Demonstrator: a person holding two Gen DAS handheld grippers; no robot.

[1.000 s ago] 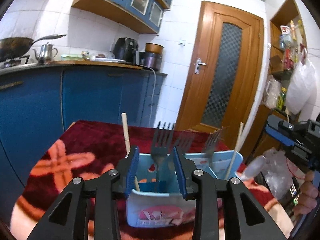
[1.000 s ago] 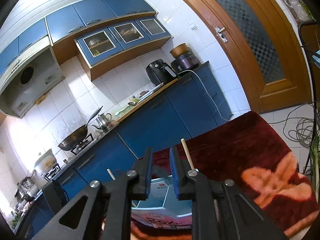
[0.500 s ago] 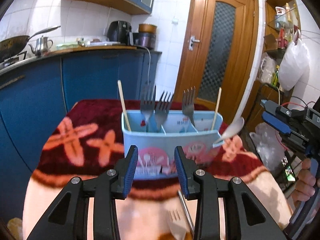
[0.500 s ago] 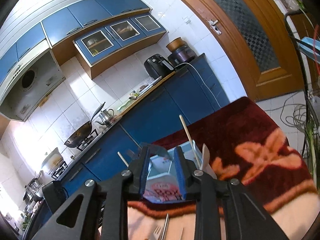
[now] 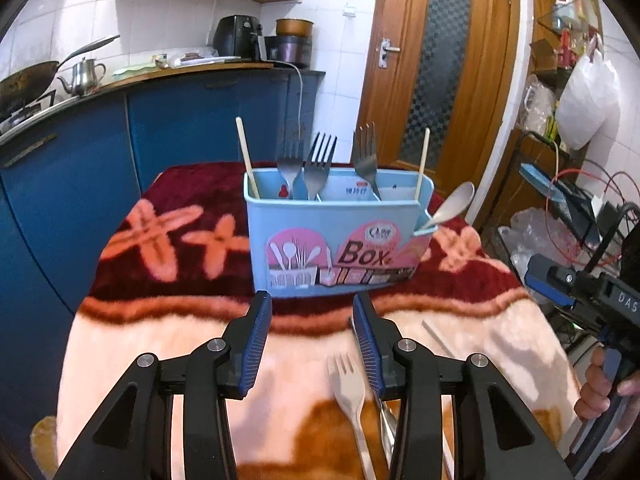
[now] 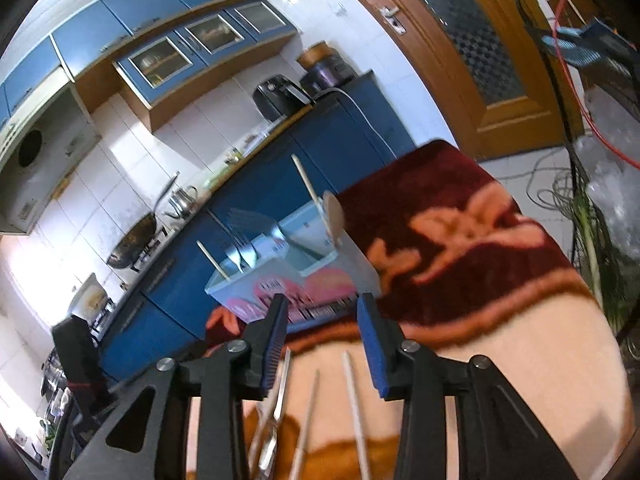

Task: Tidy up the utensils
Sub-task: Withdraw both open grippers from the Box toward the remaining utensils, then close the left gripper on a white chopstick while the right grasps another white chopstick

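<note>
on a table draped with a dark red and peach blanket (image 5: 168,240): a light blue utensil box (image 5: 336,240) standing upright toward the far end, printed "box" on its front. inside it, three metal forks (image 5: 320,164) tines up in the middle sections, one wooden chopstick (image 5: 247,156) leaning at the left end, another chopstick (image 5: 422,160) at the right end, and a pale spoon (image 5: 452,204) tilting out over the right corner.

nearer the camera, on the peach part of the blanket: a pale fork (image 5: 346,384) lying flat with tines toward the box, a metal handle just beside it under the right finger, and a loose stick off to the right.

left gripper (image 5: 312,340): jaws apart and opening, nothing between the blue pads, short of the box.

right gripper (image 6: 322,344): jaws likewise apart and opening, empty, aimed at the box (image 6: 280,276) from its right end; blurred loose utensils (image 6: 312,412) lying on the blanket below the gap. seen in the left view at the right edge, held in a hand (image 5: 600,384).
</note>
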